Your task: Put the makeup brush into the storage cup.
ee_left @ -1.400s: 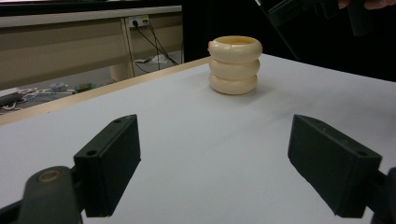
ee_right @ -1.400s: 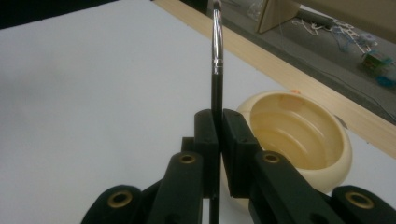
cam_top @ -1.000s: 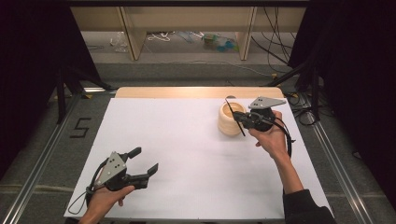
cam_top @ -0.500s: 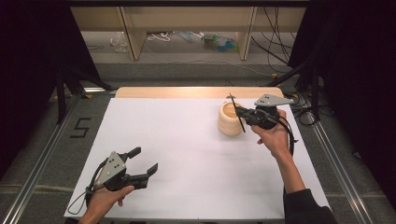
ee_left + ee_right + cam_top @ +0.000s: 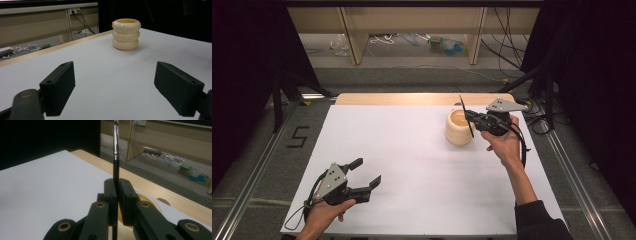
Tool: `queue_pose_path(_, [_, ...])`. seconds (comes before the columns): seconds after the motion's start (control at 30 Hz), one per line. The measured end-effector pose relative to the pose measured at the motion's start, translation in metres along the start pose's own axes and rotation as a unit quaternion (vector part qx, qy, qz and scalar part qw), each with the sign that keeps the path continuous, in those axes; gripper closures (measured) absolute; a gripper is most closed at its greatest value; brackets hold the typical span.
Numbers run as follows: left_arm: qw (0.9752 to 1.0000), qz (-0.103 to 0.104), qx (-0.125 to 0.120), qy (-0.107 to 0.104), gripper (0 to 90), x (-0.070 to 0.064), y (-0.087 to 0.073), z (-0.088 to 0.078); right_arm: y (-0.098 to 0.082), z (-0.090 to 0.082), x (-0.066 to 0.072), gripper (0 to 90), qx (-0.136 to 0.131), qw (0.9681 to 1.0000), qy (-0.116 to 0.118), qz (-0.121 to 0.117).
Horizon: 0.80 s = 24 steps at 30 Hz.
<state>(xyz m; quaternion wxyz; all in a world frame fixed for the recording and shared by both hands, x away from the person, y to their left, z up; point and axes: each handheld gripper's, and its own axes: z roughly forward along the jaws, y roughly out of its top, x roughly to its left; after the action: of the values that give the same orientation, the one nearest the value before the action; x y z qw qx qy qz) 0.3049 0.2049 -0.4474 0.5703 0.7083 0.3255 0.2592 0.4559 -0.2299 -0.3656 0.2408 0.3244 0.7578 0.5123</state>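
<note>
Two grippers under my control, right gripper (image 5: 473, 120) clamps thin black brush (image 5: 116, 157) above cream ringed holder (image 5: 458, 127) upper right, left gripper (image 5: 364, 173) gapes empty lower left.

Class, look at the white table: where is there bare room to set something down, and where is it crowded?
Bare: the wide middle between the open left gripper and the cream ribbed ring-shaped holder. Crowded: the far right, where the right gripper grips a thin black brush over it.

Matt white table cover (image 5: 412, 150), pale wood edge (image 5: 412, 98); glossy cream holder (image 5: 125, 34); glossy black brush (image 5: 116, 165) with shiny metal band.
</note>
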Motion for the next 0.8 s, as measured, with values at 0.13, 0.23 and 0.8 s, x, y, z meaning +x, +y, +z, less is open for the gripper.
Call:
queue_pose_path(0.13, [1.0,-0.002,-0.001,0.0,16.8,0.001,-0.001,0.001,0.002,0.0,-0.004,85.3,-0.005,1.0,-0.004,0.0])
queue_pose_path(0.23, [1.0,-0.003,0.0,0.0,16.8,0.0,0.0,0.001,0.002,0.001,-0.006,85.3,-0.008,0.9999,-0.008,0.001])
queue_pose_path(0.8, [1.0,0.0,-0.001,-0.005,16.8,0.0,0.0,0.003,0.003,0.011,-0.01,85.3,-0.021,0.9995,-0.023,0.003])
